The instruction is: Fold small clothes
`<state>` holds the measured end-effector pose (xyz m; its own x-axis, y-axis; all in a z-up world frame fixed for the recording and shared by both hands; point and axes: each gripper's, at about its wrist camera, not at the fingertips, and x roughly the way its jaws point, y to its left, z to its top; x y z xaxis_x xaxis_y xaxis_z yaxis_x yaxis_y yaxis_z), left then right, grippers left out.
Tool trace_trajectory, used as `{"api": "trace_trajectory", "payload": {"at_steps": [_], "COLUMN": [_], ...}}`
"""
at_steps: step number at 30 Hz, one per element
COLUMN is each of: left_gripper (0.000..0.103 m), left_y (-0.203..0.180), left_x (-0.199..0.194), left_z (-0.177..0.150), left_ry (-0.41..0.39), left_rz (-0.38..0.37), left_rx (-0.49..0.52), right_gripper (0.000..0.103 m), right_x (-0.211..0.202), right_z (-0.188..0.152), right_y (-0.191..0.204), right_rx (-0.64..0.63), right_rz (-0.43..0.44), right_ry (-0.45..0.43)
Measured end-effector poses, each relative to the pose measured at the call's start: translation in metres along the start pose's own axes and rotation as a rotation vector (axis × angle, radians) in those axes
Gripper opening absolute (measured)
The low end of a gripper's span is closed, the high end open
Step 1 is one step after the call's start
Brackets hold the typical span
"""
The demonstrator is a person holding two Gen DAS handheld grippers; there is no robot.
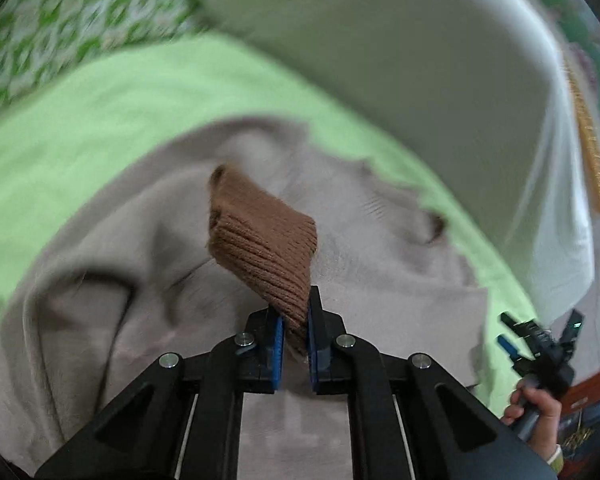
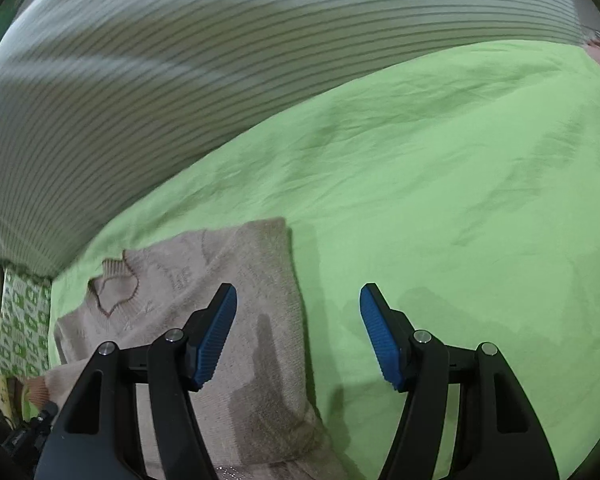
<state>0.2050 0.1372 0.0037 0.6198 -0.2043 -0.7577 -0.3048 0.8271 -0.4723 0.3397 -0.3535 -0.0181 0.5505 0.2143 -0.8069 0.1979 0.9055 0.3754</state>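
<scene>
A small beige knit sweater (image 1: 148, 264) lies on a green sheet (image 1: 80, 120). My left gripper (image 1: 296, 332) is shut on the sweater's brown ribbed cuff (image 1: 260, 248) and holds the sleeve up over the body. The sweater also shows in the right wrist view (image 2: 228, 280), with its brown-trimmed neckline (image 2: 112, 292) at the left. My right gripper (image 2: 298, 332) is open and empty, above the sweater's right edge and the sheet. In the left wrist view the right gripper (image 1: 540, 340) shows at the far right, held in a hand.
A striped grey-white pillow or bolster (image 2: 140, 80) lies along the far side of the green sheet (image 2: 460, 200). A green-and-white patterned cloth (image 1: 60, 20) lies at the left. A floor and rug (image 1: 596, 168) show past the bed's right edge.
</scene>
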Motion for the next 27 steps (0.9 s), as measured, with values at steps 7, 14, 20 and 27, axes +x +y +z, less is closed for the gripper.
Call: {"api": "trace_trajectory", "payload": {"at_steps": [7,14,20,27], "left_gripper": [0.008,0.008,0.033,0.066], "left_y": [0.026,0.004,0.022,0.07], "left_x": [0.004,0.014,0.003,-0.051], "left_z": [-0.026,-0.038,-0.031,-0.045], "left_ry": [0.058,0.088,0.109,0.122], "left_rz": [0.045,0.034,0.039,-0.008], "left_rx": [-0.051,0.021,-0.03,-0.252], "right_gripper": [0.047,0.007,0.036,0.051], "right_x": [0.04,0.042,0.033,-0.03], "right_z": [-0.003,0.014,0.008,-0.021], "right_y": [0.029,0.016,0.022,0.042], "right_rx": [-0.176,-0.232,-0.241,-0.224], "right_rz": [-0.011,-0.151,-0.171,0.004], "right_ry": [0.112,0.098,0.088,0.003]}}
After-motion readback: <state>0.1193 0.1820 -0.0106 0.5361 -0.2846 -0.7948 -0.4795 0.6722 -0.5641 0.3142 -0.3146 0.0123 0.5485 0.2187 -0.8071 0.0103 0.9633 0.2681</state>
